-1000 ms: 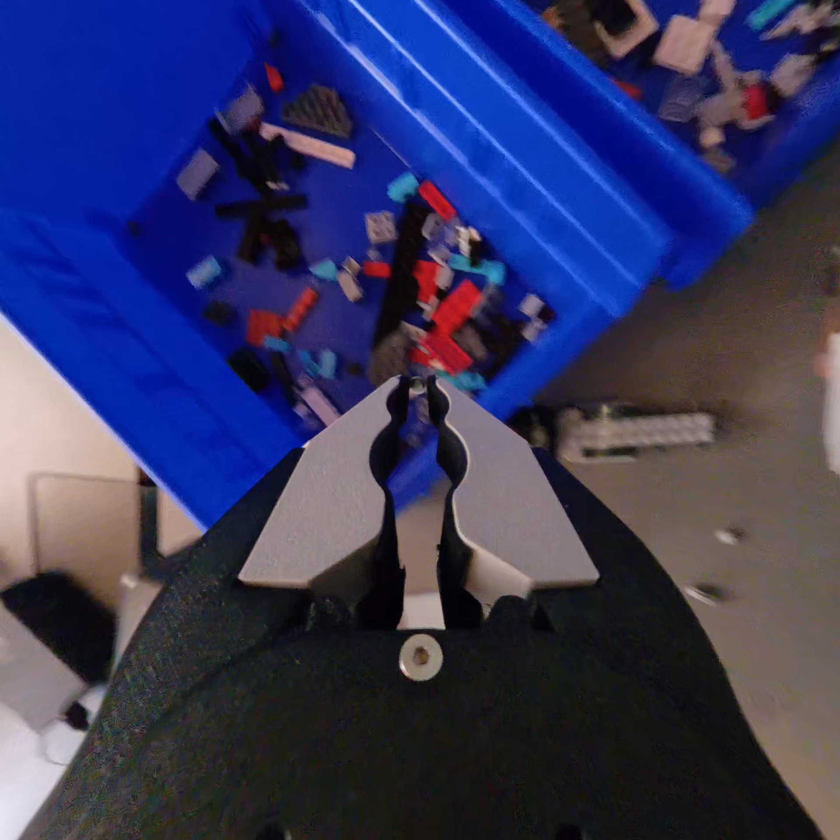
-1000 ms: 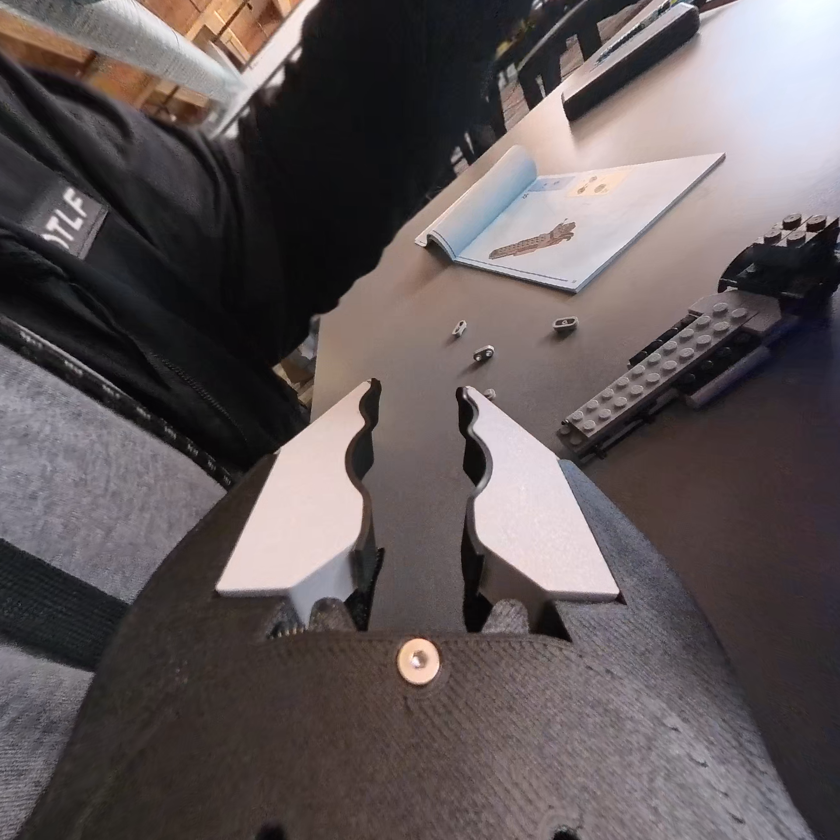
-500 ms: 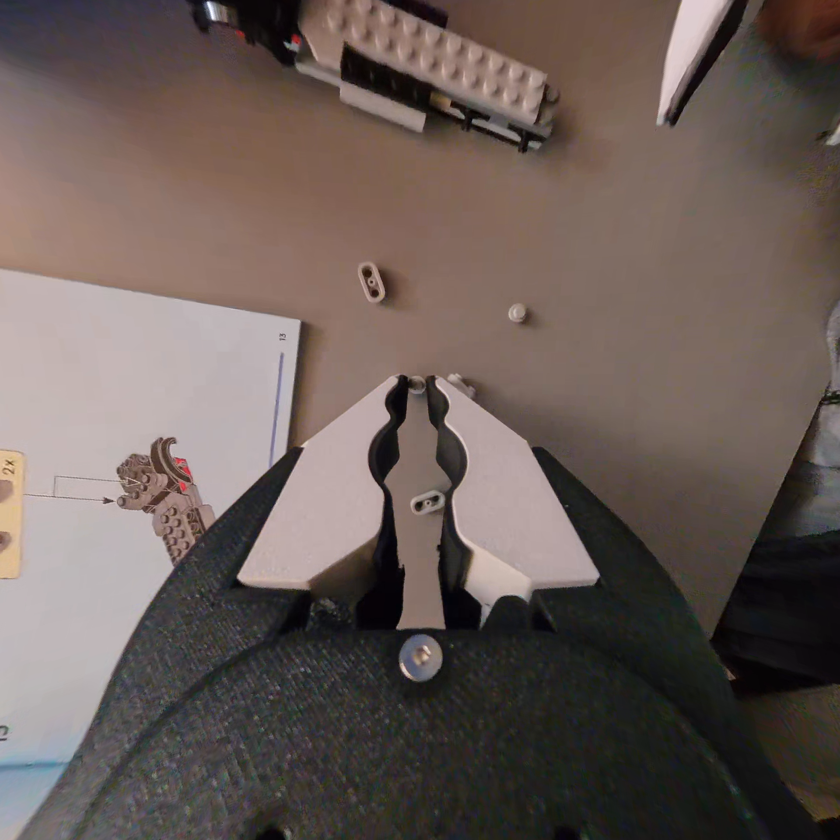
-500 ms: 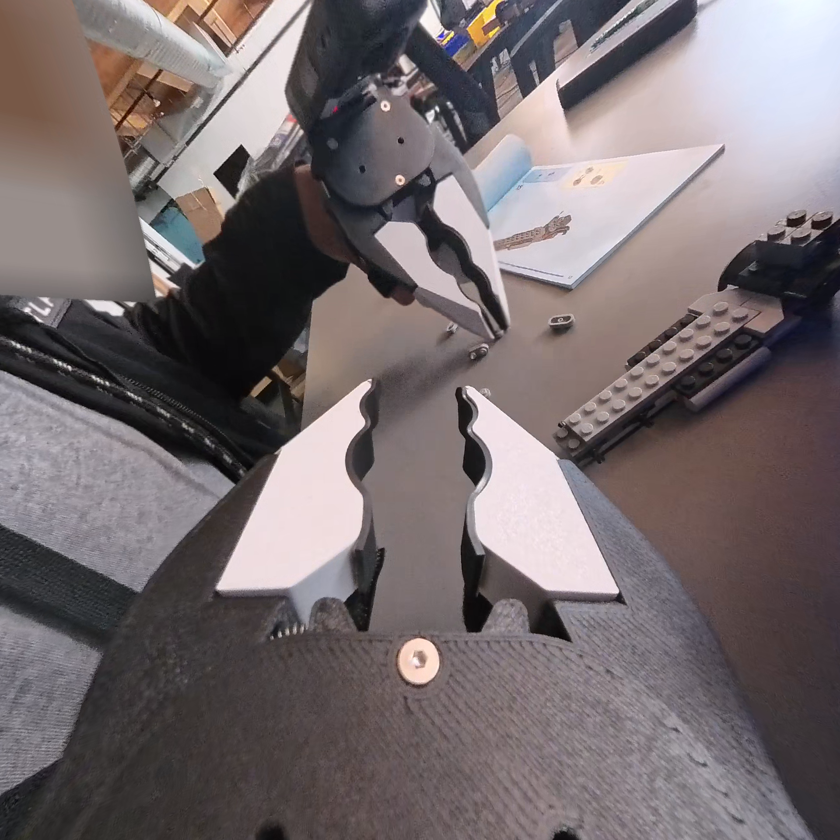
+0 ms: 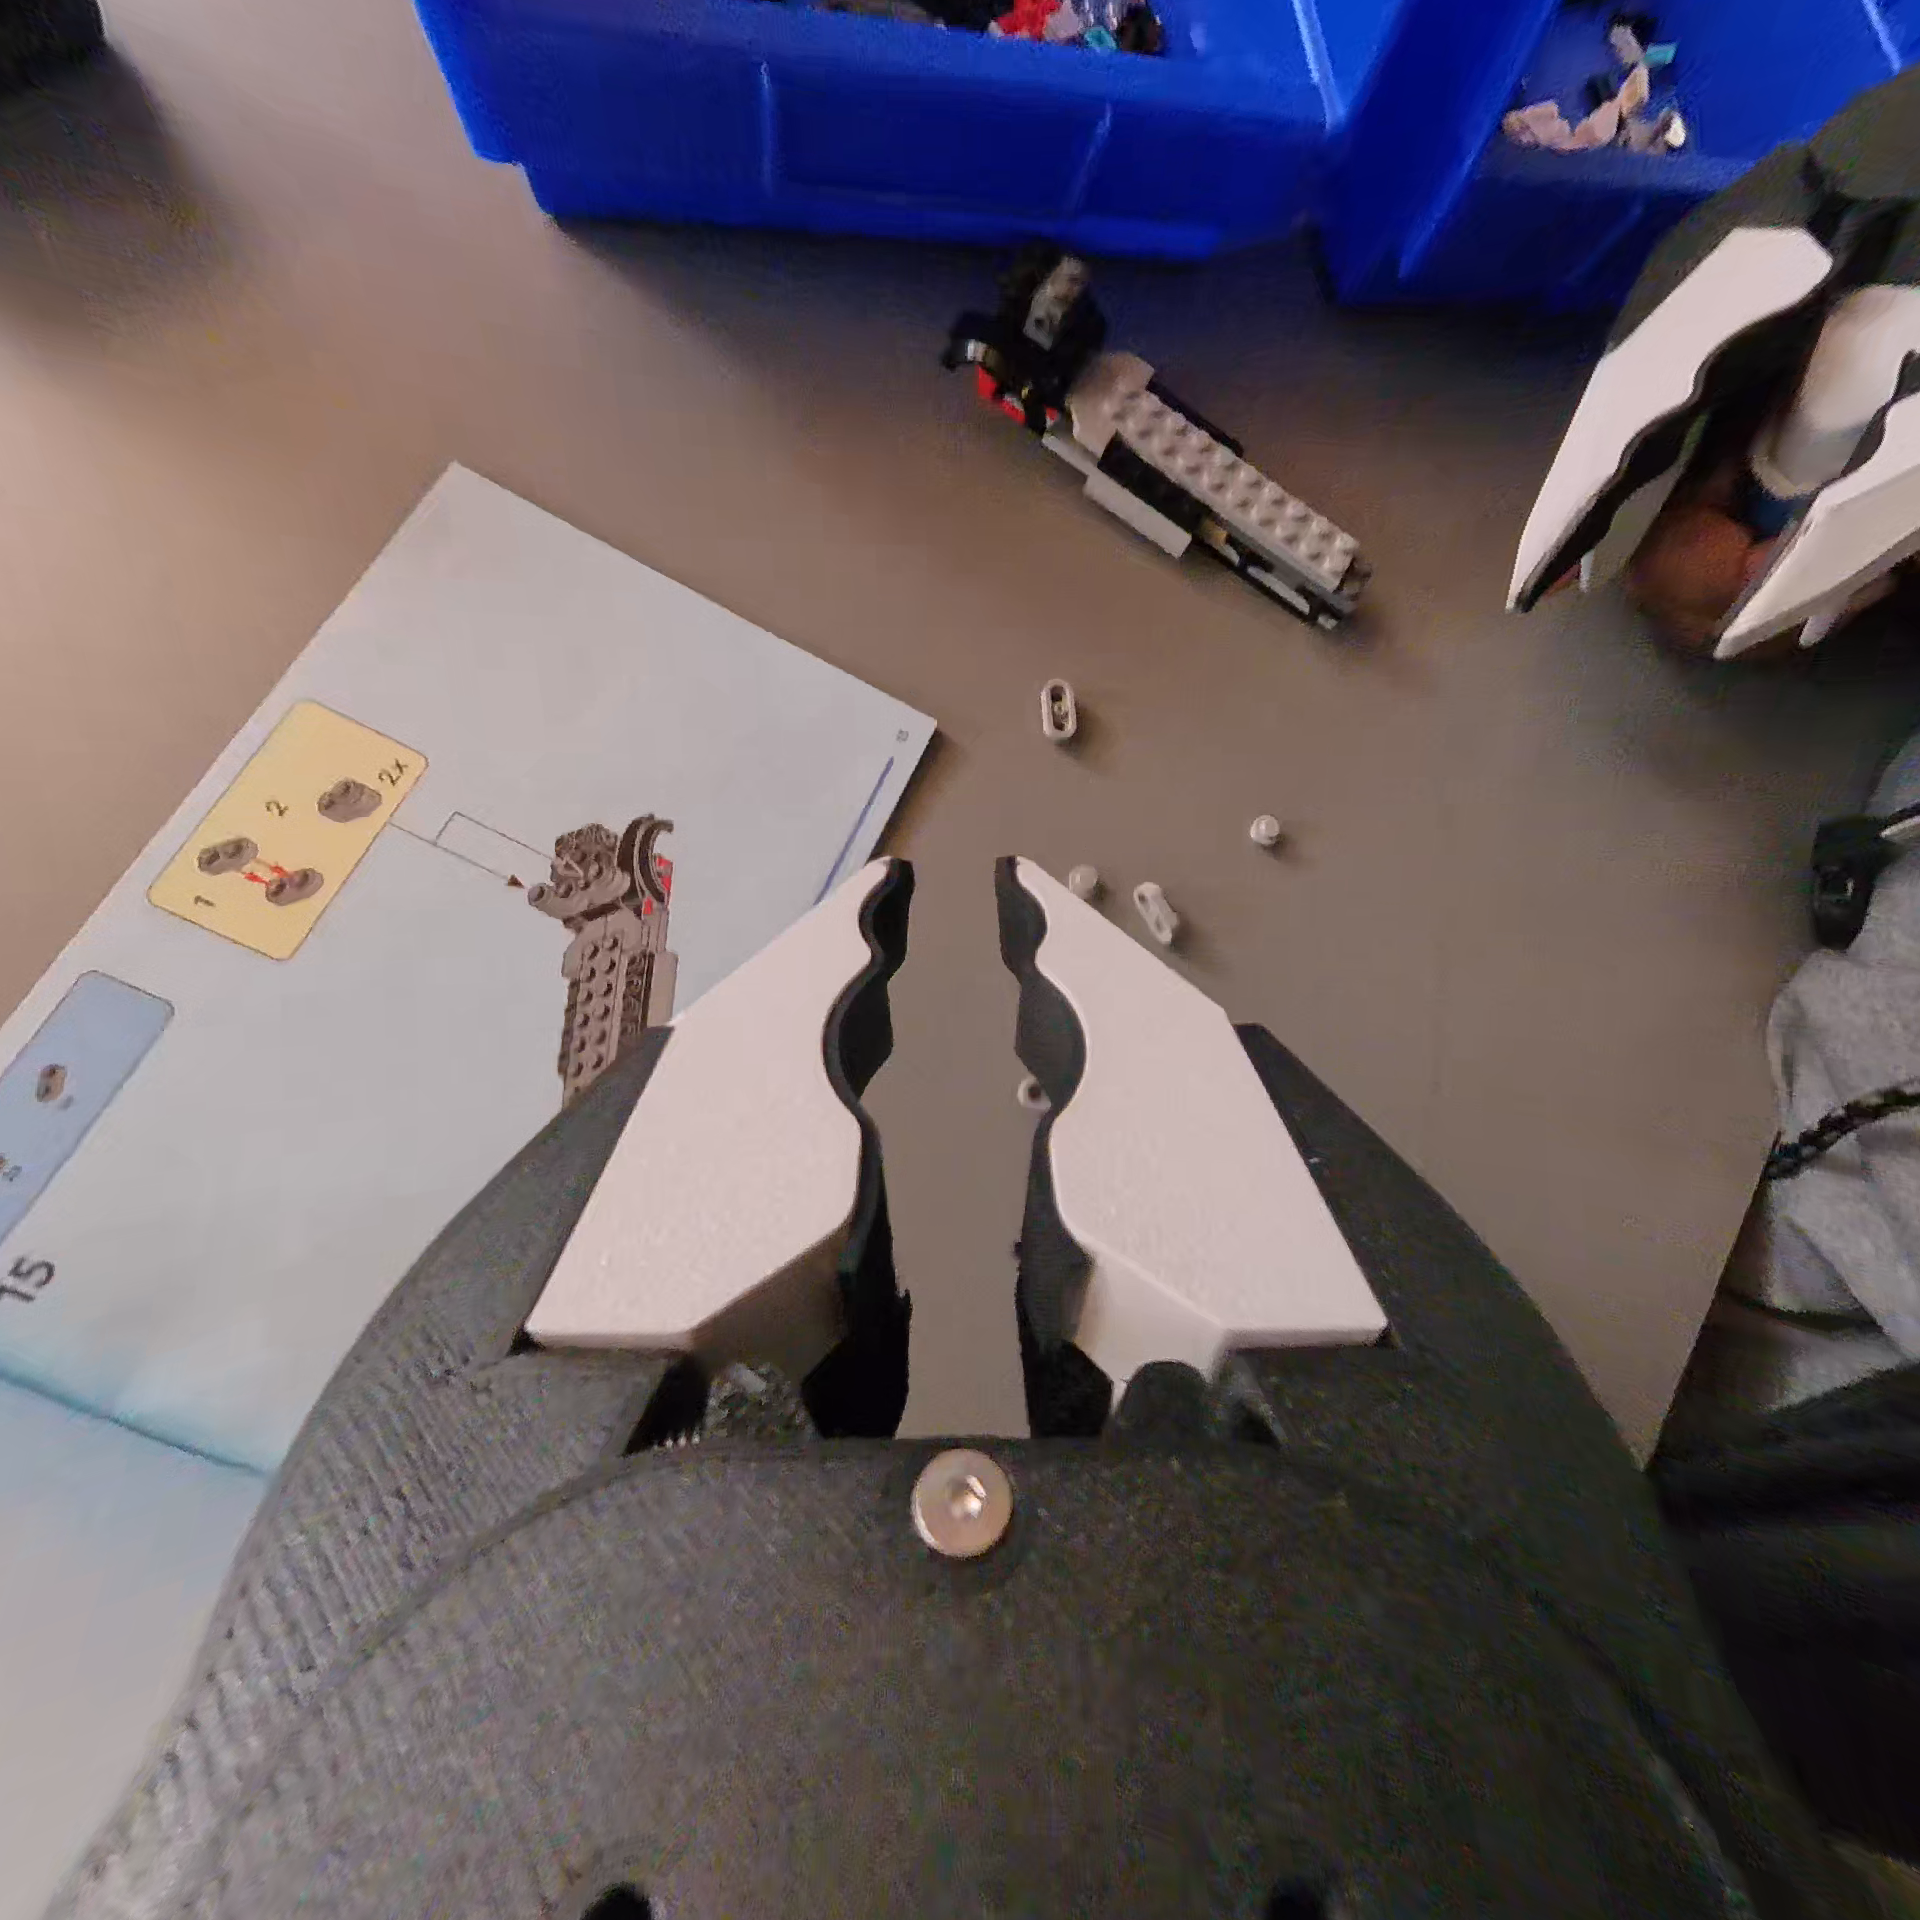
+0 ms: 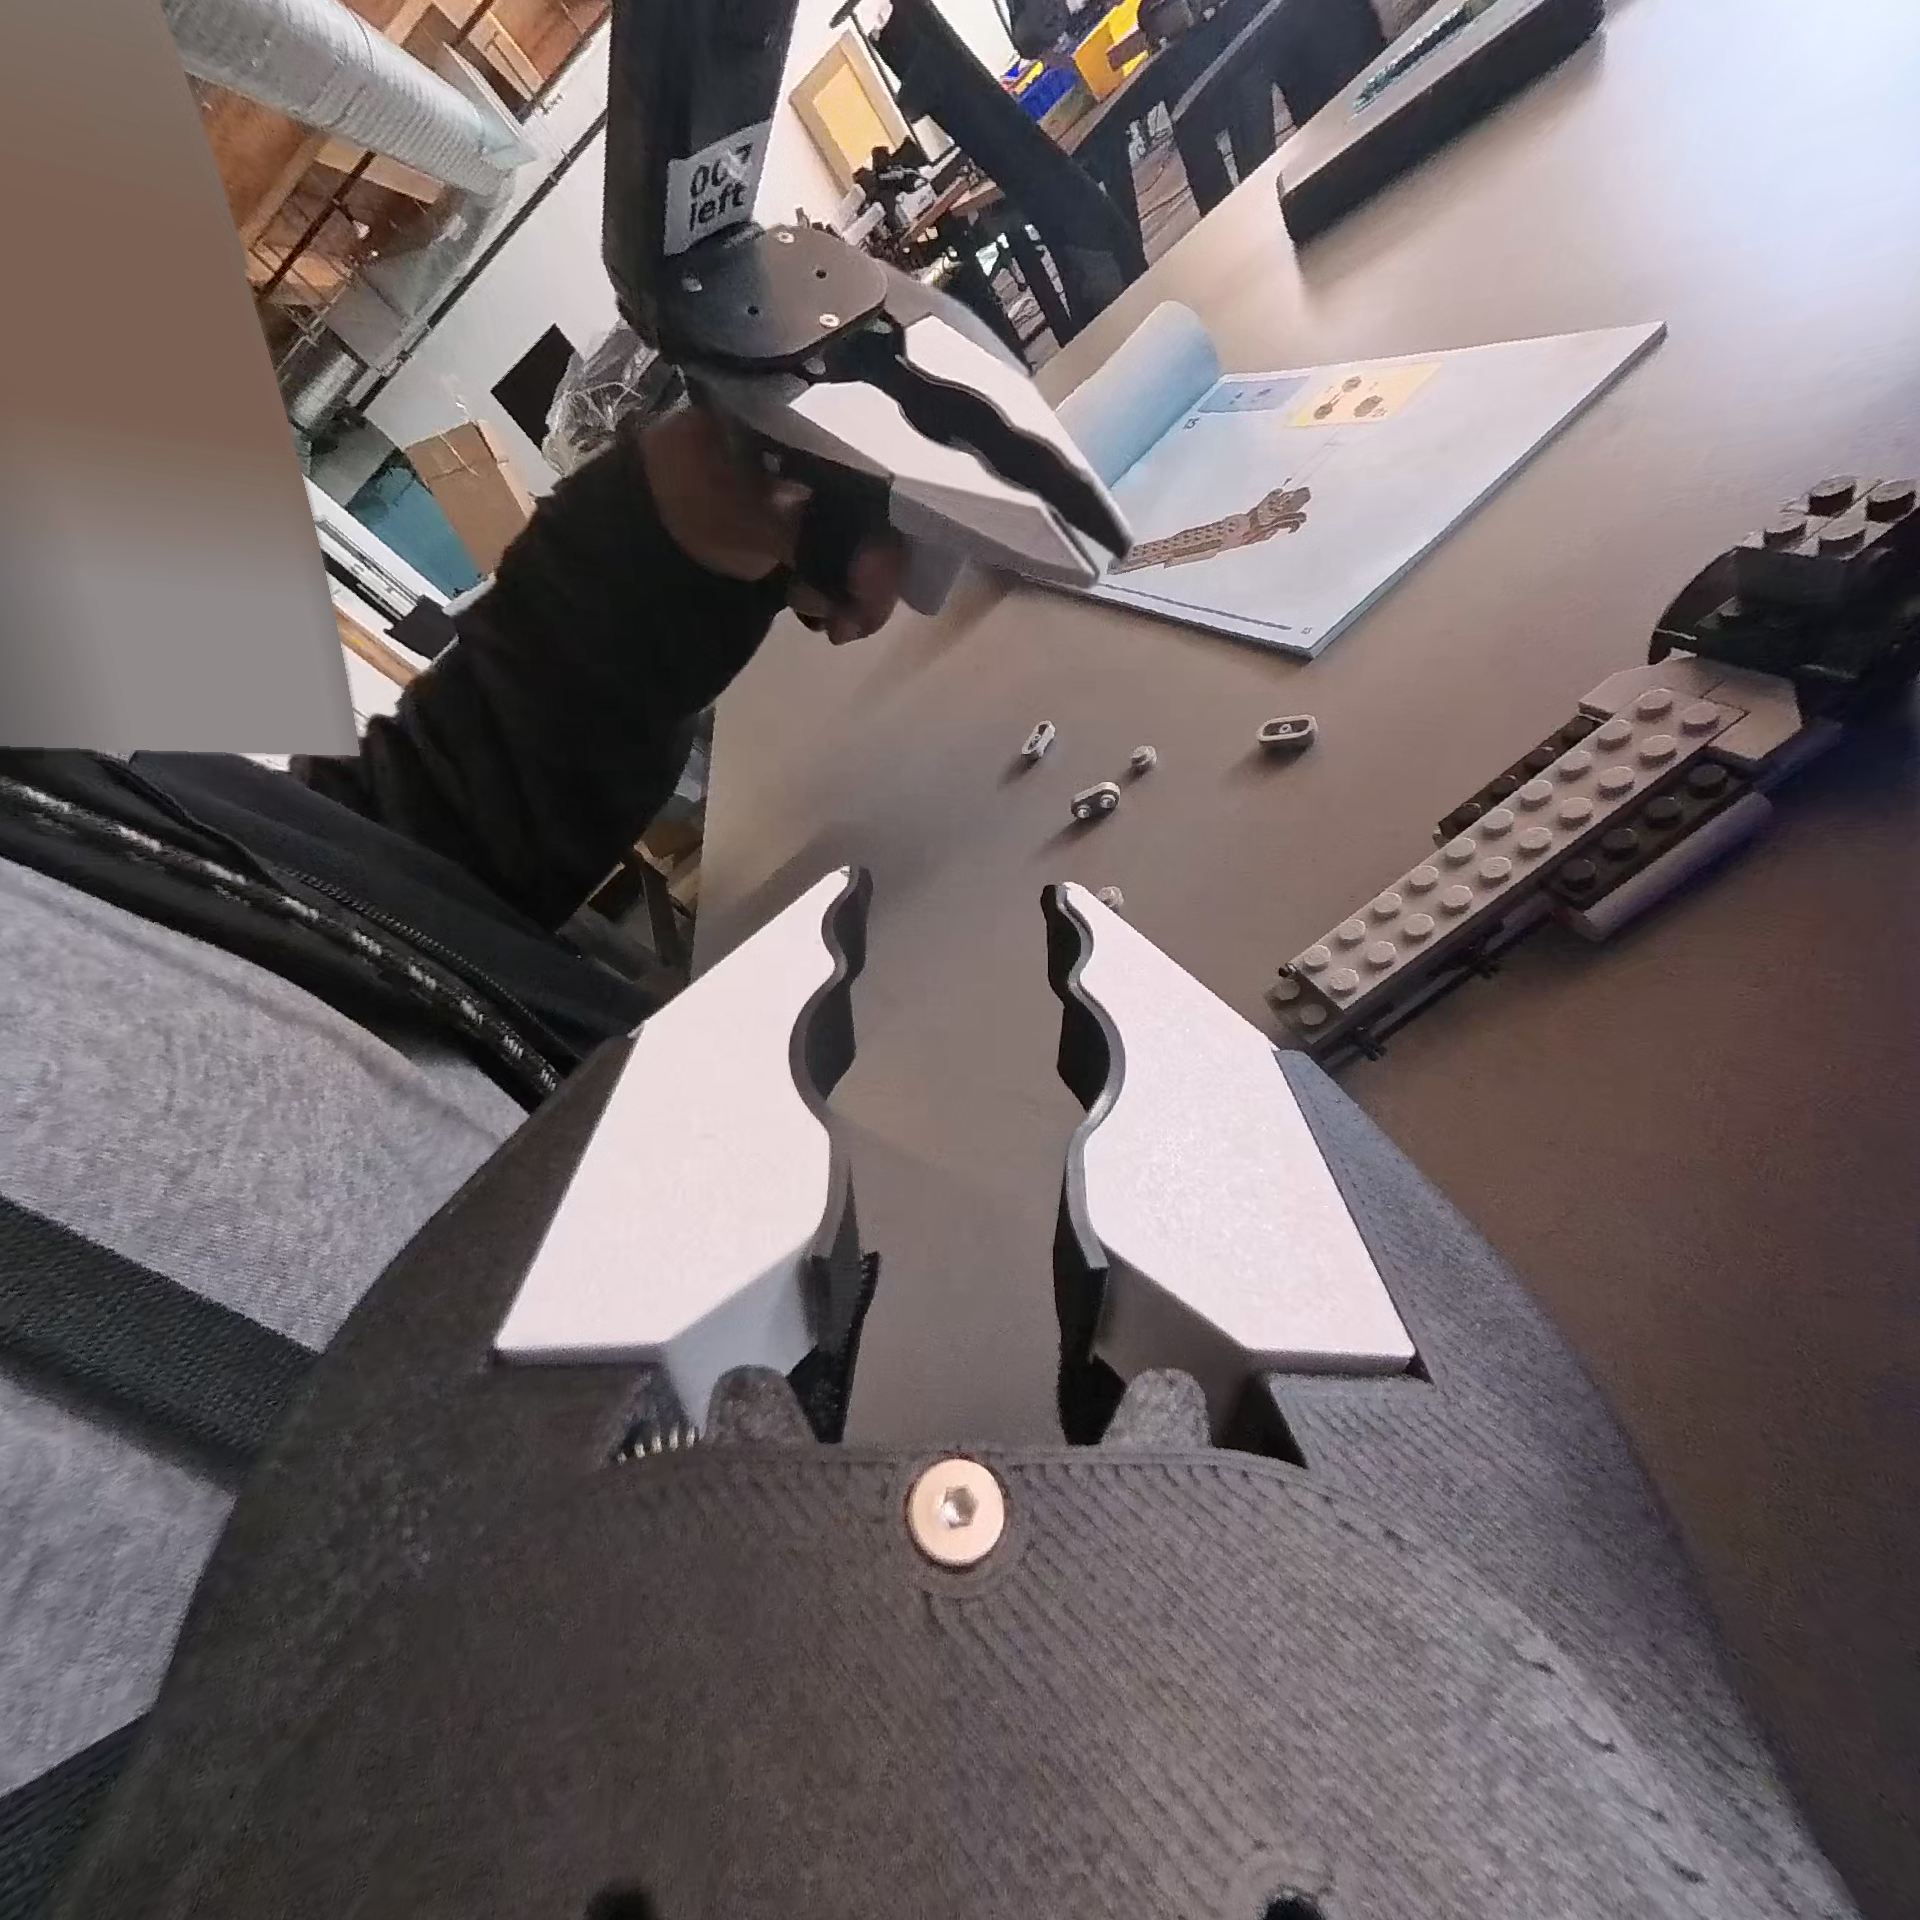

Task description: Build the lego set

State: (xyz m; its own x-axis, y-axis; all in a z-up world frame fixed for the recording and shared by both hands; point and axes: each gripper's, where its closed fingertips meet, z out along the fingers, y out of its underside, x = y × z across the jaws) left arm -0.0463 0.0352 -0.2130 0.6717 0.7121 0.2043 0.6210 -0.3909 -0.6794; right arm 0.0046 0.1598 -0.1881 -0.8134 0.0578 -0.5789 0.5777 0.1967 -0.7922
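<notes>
Workshop setting, dark bench (image 5: pixel 520 343) with blue bins (image 5: pixel 883 114) at the far side. Left tool (image 5: pixel 954 883) hangs released and empty; small grey lego bits (image 5: pixel 1153 912) lie just right of its tips. Right tool (image 6: pixel 954 894) is also spread, holding nothing, half-built model (image 6: pixel 1507 862) off to its right. I'd come down straight on one bit and pinch its long sides.

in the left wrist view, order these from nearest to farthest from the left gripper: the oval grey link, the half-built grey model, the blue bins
Measured from the left gripper, which is open over the dark table:
1. The oval grey link, just ahead of the fingertips and slightly right.
2. The half-built grey model, farther ahead and to the right, lying at a slant.
3. The blue bins, along the far edge, beyond the model.
</notes>
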